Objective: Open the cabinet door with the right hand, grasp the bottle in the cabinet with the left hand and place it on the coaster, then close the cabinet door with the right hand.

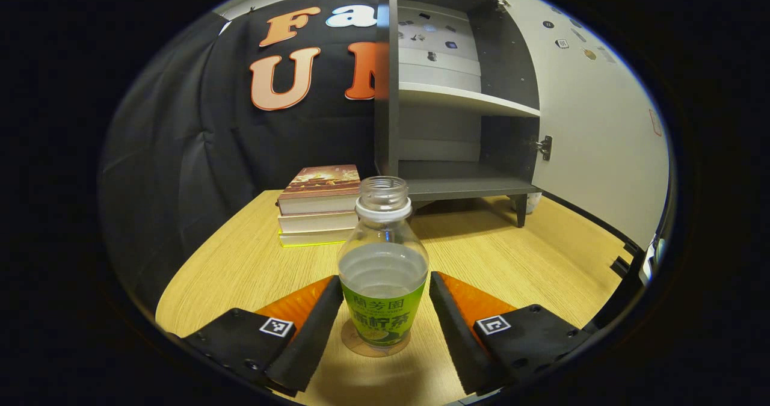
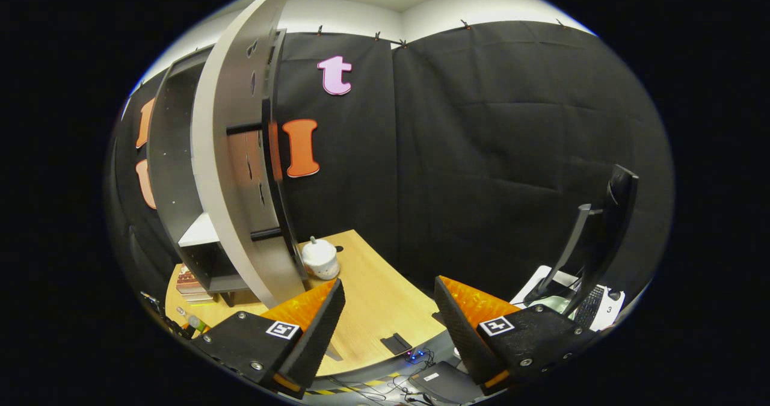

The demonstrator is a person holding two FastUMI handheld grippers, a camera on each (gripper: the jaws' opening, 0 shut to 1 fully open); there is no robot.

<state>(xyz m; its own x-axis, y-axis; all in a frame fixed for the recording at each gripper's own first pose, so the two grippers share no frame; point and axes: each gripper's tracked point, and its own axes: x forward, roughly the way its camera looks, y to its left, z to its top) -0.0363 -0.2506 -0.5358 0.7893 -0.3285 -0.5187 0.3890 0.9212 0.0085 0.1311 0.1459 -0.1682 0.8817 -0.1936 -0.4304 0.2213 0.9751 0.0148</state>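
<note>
— What stands biggest on the wooden table (image 1: 252,255)?
— The grey cabinet (image 1: 457,93), its cabinet door (image 1: 595,123) swung wide open to the right, the shelves bare. In the right gripper view the door's edge (image 2: 231,171) curves up just ahead of the right gripper (image 2: 385,310).
— And left of the cabinet?
— A stack of books (image 1: 319,204) lying flat, near the cabinet's foot.
— Where is the bottle?
— The bottle (image 1: 384,267) stands upright on the table, capless, partly filled with clear liquid, on a round coaster (image 1: 355,344) that peeks out under its base.
— Does the left gripper (image 1: 384,316) hold it?
— No. Its fingers (image 1: 316,322) sit spread on either side, each with a gap to the bottle.
— The right gripper?
— Fingers apart, holding nothing. A small white pot (image 2: 319,258) sits beyond it on the table.
</note>
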